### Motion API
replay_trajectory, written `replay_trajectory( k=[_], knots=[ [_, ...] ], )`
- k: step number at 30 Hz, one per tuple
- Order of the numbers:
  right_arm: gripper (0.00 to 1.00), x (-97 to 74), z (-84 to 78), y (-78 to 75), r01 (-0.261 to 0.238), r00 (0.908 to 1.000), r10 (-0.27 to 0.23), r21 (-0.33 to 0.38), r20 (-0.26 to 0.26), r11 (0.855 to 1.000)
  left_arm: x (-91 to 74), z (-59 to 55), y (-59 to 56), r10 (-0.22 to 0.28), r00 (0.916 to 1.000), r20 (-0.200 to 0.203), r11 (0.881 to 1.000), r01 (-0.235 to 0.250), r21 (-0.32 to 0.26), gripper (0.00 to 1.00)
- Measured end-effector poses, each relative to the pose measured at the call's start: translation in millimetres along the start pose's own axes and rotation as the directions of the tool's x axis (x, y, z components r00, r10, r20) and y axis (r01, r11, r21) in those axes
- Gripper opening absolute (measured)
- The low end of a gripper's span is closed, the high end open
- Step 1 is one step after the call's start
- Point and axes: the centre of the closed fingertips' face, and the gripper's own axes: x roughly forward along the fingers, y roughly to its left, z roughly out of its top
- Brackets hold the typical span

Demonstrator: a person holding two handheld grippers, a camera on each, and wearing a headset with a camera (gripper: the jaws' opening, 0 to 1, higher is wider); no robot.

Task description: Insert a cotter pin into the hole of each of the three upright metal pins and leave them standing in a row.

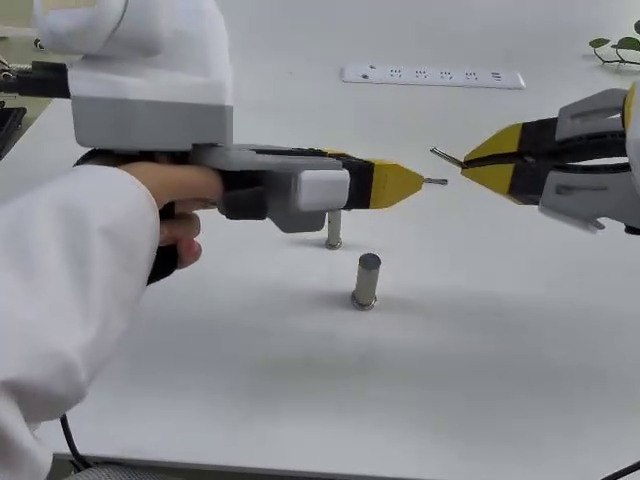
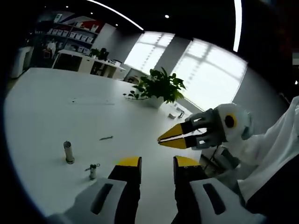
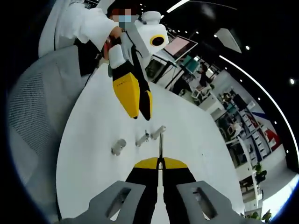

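The left gripper (image 1: 418,183) covers the top of the back pin (image 1: 333,238), so no telling about its hole. The cotter pin (image 1: 447,156) has its tail buried in the right gripper (image 1: 466,164), which runs off the edge.

Right gripper (image 3: 160,164): clamped a cotter pin (image 3: 160,145)
Left gripper (image 3: 140,112): hung beyond the metal pins (image 3: 142,138)
Metal pins: three, on white table (image 3: 88,158)

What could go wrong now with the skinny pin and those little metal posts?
1. The right gripper pinches the thin cotter pin only at the tips of its jaws, so it might slip or twist.
2. The upright metal pin stands loose on the table; a push while threading could tip it.
3. The left gripper looks close to the second metal pin and might bump it.
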Motion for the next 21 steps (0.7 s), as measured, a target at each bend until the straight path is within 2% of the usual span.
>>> replay_trajectory(
  k=[5, 12, 18, 21],
  knots=[
    [0.00, -1.9, 7.5, 12.2, -0.013, 0.9999, 0.013, -0.001, 0.006, 1.000, 5.9, -1.0, -5.8, -0.020, 0.9997, -0.014, 1.000, 0.020, -0.018, 0.24],
    [0.00, -2.3, 14.0, 18.1, -0.003, 1.0000, 0.003, -0.023, 0.003, 1.000, 10.6, -1.6, -14.0, -0.053, 0.9983, -0.026, 0.998, 0.052, -0.046, 0.16],
    [0.00, -3.7, 18.7, 20.3, 0.002, 1.0000, -0.002, -0.029, 0.001, 1.000, 14.7, 3.5, -11.8, -0.069, 0.9974, -0.018, 0.996, 0.068, -0.063, 0.08],
    [0.00, -4.6, 18.4, 22.0, 0.001, 1.0000, -0.001, -0.037, -0.001, 0.999, 16.8, 2.7, -11.0, -0.076, 0.9967, -0.029, 0.995, 0.074, -0.063, 0.06]
  ],
)
